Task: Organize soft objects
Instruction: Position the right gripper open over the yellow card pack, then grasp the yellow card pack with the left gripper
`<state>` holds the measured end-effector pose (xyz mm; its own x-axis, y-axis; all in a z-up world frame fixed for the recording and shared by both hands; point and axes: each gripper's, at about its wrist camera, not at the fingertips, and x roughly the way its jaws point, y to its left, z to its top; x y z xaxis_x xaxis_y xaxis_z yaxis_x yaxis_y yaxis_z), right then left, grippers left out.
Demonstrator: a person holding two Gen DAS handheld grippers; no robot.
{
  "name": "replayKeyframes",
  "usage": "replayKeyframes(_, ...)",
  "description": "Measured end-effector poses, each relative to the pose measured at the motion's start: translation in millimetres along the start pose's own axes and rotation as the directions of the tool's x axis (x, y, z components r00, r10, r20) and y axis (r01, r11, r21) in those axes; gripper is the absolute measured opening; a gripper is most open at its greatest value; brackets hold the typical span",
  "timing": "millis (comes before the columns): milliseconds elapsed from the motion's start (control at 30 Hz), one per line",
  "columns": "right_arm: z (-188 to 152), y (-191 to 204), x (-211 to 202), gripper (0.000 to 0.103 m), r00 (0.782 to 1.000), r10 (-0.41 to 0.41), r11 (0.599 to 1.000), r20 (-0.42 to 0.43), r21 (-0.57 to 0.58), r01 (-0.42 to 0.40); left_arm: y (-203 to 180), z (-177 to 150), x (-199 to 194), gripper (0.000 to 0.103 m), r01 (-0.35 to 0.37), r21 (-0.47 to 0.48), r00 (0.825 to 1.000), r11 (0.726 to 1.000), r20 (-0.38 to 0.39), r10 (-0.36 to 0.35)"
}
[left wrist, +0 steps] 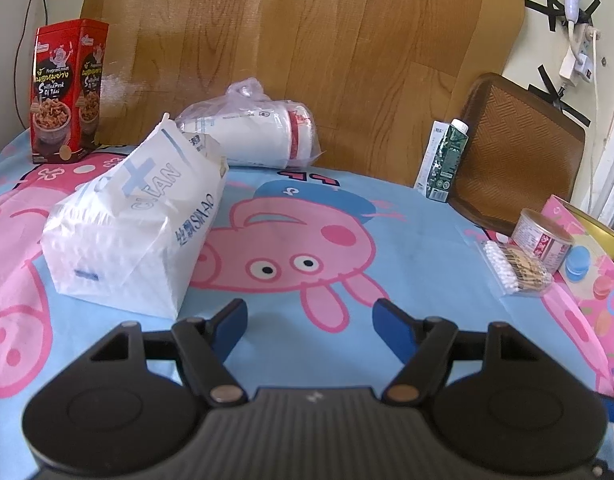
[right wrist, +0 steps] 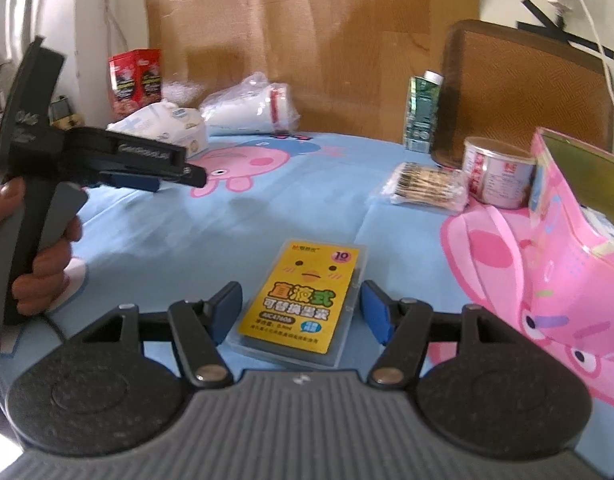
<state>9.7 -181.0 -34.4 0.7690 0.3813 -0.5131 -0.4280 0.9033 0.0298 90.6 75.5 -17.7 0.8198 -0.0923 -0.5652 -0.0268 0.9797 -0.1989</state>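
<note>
A white soft tissue pack (left wrist: 135, 224) marked CLEAN lies on the blue cartoon-pig cloth (left wrist: 427, 248), just ahead and left of my open, empty left gripper (left wrist: 310, 322). Behind it a bagged stack of white paper cups (left wrist: 259, 136) lies on its side. Both show far off in the right wrist view, the tissue pack (right wrist: 163, 124) and the bagged cups (right wrist: 253, 110). A packet of cotton swabs (left wrist: 515, 270) lies at the right, also seen in the right wrist view (right wrist: 427, 186). My right gripper (right wrist: 301, 312) is open, its fingers either side of a yellow card pack (right wrist: 307, 308) without touching. The left gripper (right wrist: 155, 178) appears there side-on.
A red snack tin (left wrist: 67, 92) stands far left. A green carton (left wrist: 447, 160), a brown woven tray (left wrist: 519, 152) leaning on the wall, a small can (left wrist: 543, 240) and a pink gift bag (right wrist: 567, 264) crowd the right side. A wood-pattern board (left wrist: 307, 40) backs the table.
</note>
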Motion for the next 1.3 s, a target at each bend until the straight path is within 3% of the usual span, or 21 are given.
replayKeyframes(667,-4,0,-6,0.068,1.000,0.000,1.000,-0.010,-0.019,0.000,-2,0,3,0.071,-0.008,0.009,1.000,1.000,-0.023,0.008)
replayKeyframes(867,-6,-2,-10,0.068,1.000,0.011,1.000,-0.007,-0.027,-0.011,-6,-5,-11,0.073,0.079,-0.054,0.994,0.995,-0.075,-0.083)
replayKeyframes(967,-6,-1,-9,0.067,1.000,0.015,0.999,-0.007,-0.028,-0.016,-20,-6,-24,0.069,0.169,-0.063,0.977,0.984,-0.118,-0.176)
replayKeyframes(1100,-6,-1,-9,0.066,1.000,0.016,0.999,0.000,-0.028,-0.016,-41,-9,-36,0.067,0.314,-0.092,0.928,0.945,-0.181,-0.326)
replayKeyframes(1233,-7,-1,-10,0.066,1.000,0.019,0.999,0.007,-0.029,-0.019,-65,-15,-29,0.063,0.394,-0.117,0.875,0.912,-0.254,-0.411)
replayKeyframes(1300,-8,-1,-11,0.066,1.000,0.025,0.999,0.009,-0.031,-0.024,-78,-20,-23,0.059,0.401,-0.101,0.864,0.911,-0.290,-0.412)
